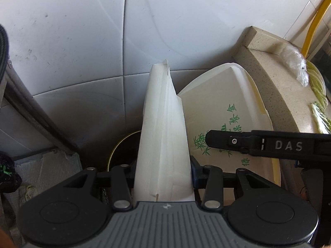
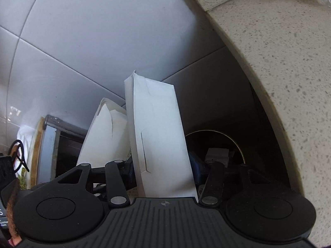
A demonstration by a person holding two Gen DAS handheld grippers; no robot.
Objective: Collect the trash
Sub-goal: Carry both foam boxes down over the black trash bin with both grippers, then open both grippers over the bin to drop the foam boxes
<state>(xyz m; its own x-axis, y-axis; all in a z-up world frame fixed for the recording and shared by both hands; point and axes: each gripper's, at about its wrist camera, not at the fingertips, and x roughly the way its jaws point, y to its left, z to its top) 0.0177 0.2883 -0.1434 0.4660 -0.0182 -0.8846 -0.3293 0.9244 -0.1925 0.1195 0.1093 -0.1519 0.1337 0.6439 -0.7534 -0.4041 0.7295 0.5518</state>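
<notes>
My left gripper (image 1: 163, 165) is shut on a flattened white paper box (image 1: 163, 128) that stands up between its jaws. My right gripper (image 2: 161, 165) is shut on another white paper box (image 2: 159, 128), the one with green print seen in the left wrist view (image 1: 223, 111). The right gripper's black finger (image 1: 258, 144) reaches in from the right in the left wrist view. The left-held box also shows in the right wrist view (image 2: 103, 136). A dark round bin with a yellowish rim (image 1: 122, 150) lies below both boxes, also in the right wrist view (image 2: 223, 144).
A speckled beige countertop edge (image 1: 275, 78) curves along the right, close to the right gripper (image 2: 279, 62). A clear plastic bag (image 1: 295, 62) and green vegetable scraps (image 1: 319, 113) lie on it. A white tiled wall (image 1: 82, 31) stands behind. A dark metal frame (image 1: 31, 107) is at left.
</notes>
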